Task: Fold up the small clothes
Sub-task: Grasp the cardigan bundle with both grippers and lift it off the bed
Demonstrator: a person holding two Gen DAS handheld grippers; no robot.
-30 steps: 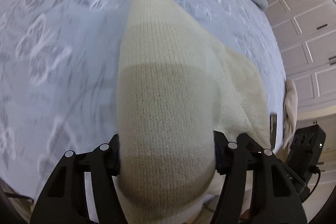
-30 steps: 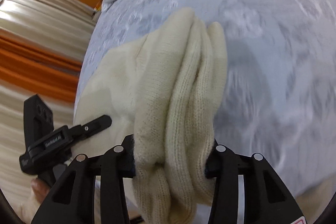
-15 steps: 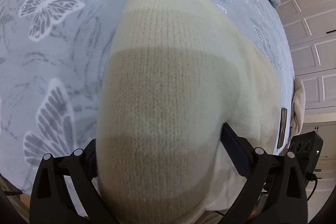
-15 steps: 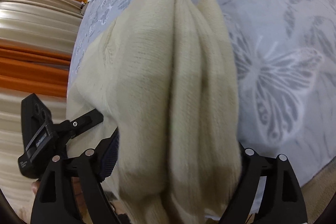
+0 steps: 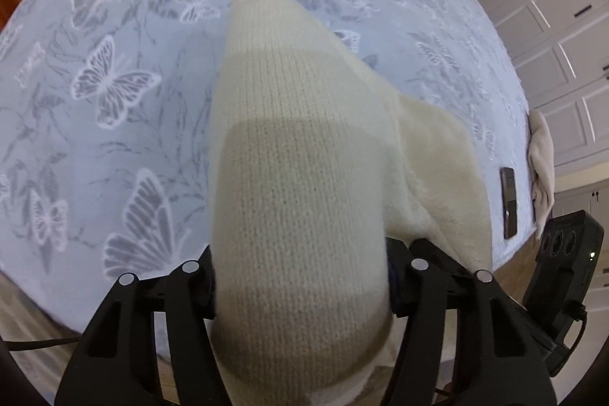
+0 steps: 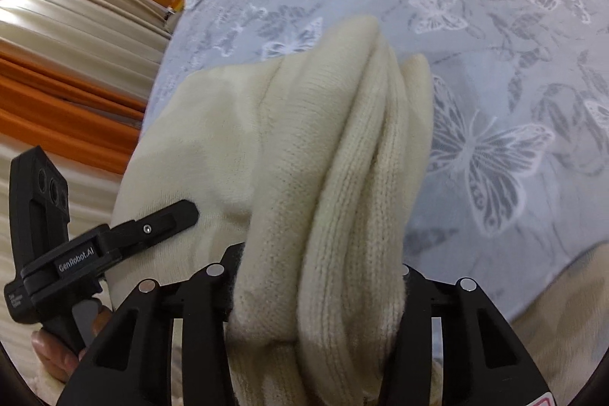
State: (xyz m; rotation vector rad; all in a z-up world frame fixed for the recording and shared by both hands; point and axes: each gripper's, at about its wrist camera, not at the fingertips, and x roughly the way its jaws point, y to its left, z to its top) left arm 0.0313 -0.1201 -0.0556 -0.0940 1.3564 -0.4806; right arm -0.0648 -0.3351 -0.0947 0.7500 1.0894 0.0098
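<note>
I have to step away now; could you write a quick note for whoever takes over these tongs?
Left tongs: just closed again, shut on the cream knit garment.
Right tongs: likewise just re-closed, gripping a bunched, pleated part of it.
The garment hangs between both over the butterfly bedspread.
Done: picked up at both ends.
Left: lay it flat, fold, set down.

"GenRobot.AI" in white on the black left gripper (image 6: 152,227)
</note>
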